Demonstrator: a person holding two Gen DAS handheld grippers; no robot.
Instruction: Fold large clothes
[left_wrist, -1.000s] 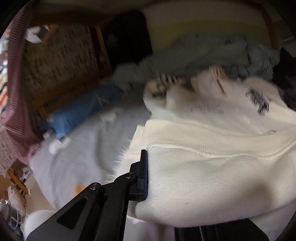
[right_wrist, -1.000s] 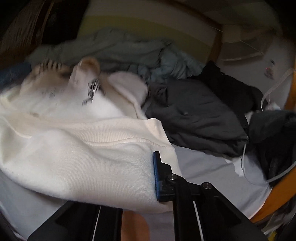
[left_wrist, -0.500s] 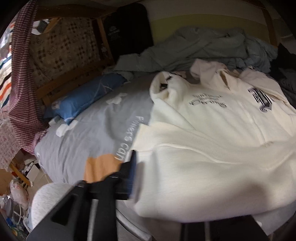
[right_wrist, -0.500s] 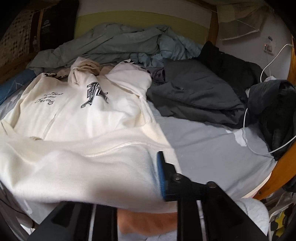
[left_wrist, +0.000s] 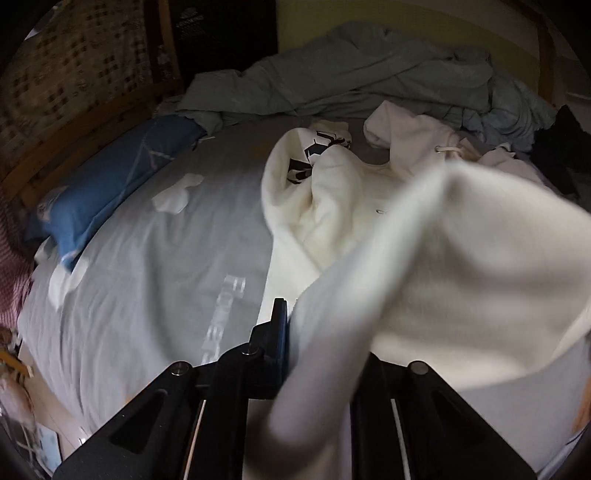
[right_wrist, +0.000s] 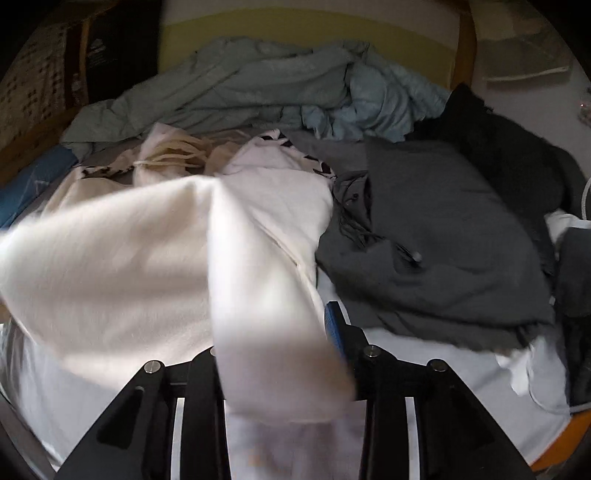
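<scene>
Hoodie (left_wrist: 461, 266) on bed (left_wrist: 147, 266); pillow (left_wrist: 110, 177) left, blanket (right_wrist: 258, 85) behind.

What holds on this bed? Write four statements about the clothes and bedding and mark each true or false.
1. The cream hoodie carries dark printed lettering. True.
2. The blue pillow lies on top of the hoodie. False: it lies apart from it, at the edge of the grey sheet.
3. A dark grey garment lies next to the hoodie. True.
4. The crumpled blanket at the far end is red. False: it is pale blue-green.
</scene>
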